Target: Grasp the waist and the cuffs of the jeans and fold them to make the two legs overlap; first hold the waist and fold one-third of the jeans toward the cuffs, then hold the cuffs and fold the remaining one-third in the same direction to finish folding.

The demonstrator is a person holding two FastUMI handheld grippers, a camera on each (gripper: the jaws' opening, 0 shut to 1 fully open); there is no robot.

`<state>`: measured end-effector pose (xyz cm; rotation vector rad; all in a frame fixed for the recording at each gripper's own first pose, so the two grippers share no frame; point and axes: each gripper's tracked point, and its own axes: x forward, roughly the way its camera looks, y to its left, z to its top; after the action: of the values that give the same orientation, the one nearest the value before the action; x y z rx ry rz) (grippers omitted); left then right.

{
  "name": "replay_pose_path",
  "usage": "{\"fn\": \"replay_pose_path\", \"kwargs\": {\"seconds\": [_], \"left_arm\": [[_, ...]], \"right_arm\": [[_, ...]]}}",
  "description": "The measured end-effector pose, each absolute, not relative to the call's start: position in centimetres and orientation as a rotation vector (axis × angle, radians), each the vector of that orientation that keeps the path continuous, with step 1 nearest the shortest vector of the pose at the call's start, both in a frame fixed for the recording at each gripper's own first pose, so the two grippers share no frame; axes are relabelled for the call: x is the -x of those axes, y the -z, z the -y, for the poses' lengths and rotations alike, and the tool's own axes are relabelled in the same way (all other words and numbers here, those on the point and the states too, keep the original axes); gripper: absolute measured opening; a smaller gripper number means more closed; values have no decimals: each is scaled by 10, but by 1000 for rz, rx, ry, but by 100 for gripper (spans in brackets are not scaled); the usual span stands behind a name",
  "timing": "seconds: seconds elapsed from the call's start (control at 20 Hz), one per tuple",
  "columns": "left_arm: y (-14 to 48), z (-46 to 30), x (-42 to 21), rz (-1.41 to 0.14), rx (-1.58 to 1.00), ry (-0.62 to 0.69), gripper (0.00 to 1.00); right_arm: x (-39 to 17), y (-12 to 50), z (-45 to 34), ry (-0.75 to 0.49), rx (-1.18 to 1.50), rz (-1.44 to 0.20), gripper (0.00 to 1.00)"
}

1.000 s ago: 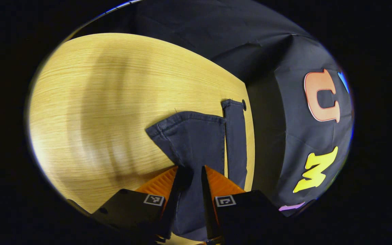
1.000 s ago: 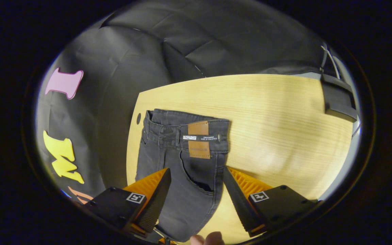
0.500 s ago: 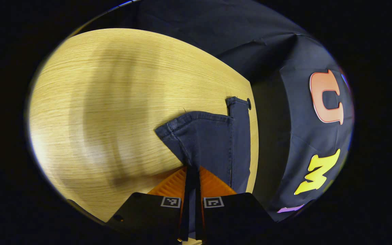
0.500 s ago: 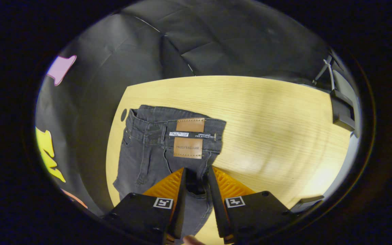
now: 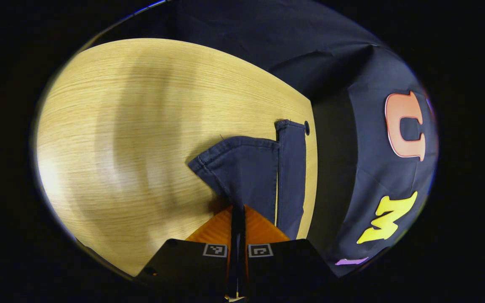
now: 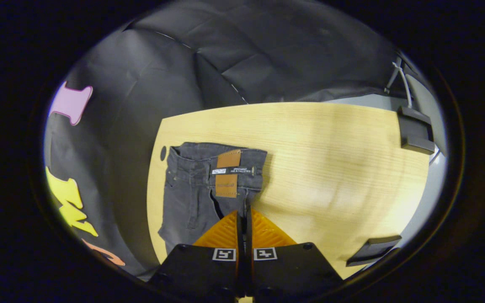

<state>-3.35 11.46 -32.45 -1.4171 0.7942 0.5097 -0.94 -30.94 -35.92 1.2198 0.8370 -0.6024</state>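
Dark jeans lie on a light wooden table. In the left gripper view the two leg cuffs (image 5: 246,168) show, one lifted and pulled into a point toward my left gripper (image 5: 237,209), which is shut on that leg's fabric. The other leg (image 5: 291,168) lies flat along the table's right edge. In the right gripper view the waist (image 6: 209,168) with its brown leather patch (image 6: 227,173) faces me, and my right gripper (image 6: 244,214) is shut on the jeans fabric just below the patch.
The wooden table (image 6: 331,160) stretches to the right of the waist, and to the left of the cuffs (image 5: 120,147). Black clamp-like blocks (image 6: 413,132) sit at its far right edge. The booth's black cloth wall rises close behind the jeans.
Both grippers went from open to shut: the left closed on a leg near the cuff, the right closed on the fabric below the waist patch. The right view pulled back slightly.
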Motion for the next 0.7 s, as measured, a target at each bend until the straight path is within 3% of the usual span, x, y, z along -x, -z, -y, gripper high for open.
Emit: {"fn": "replay_pose_path", "kwargs": {"seconds": [0.45,0.7], "left_arm": [[268,-133,39,-770,1467,-526,4],[240,-147,14,-752,1477,-500,4]], "right_arm": [[25,291,301,509,-1276,-756,1],[-6,259,294,434,-1243,-746,1]]}}
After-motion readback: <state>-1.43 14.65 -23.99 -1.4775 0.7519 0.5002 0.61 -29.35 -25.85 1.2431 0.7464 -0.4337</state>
